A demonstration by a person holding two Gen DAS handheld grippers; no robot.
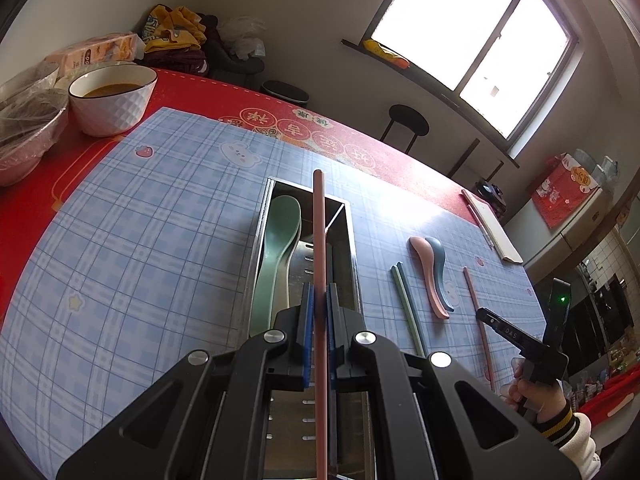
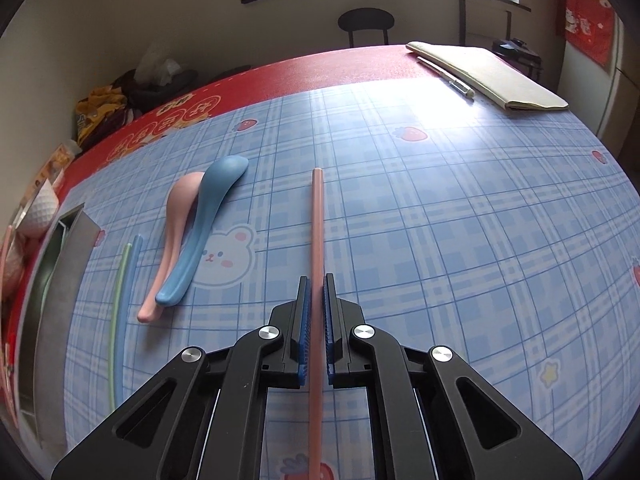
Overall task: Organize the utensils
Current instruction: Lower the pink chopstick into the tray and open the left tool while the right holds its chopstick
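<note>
Here the left gripper point(image 1: 319, 300) clamps a pink chopstick point(image 1: 319, 216) lengthwise above the steel utensil tray point(image 1: 262, 236); right of that tray, the right gripper point(image 2: 317, 292) pinches its twin point(image 2: 317, 220) on the counter point(image 2: 440, 220).

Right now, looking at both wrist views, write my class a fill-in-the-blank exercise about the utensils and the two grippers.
1. The left gripper holds a pink chopstick over the metal ____.
2. The green spoon lies ____ the metal utensil box.
3. The right gripper is shut on a second chopstick, whose colour is ____.
4. On the checked mat, the blue spoon lies partly on top of the ____ spoon.

Missing words: utensil box; inside; pink; pink
</note>
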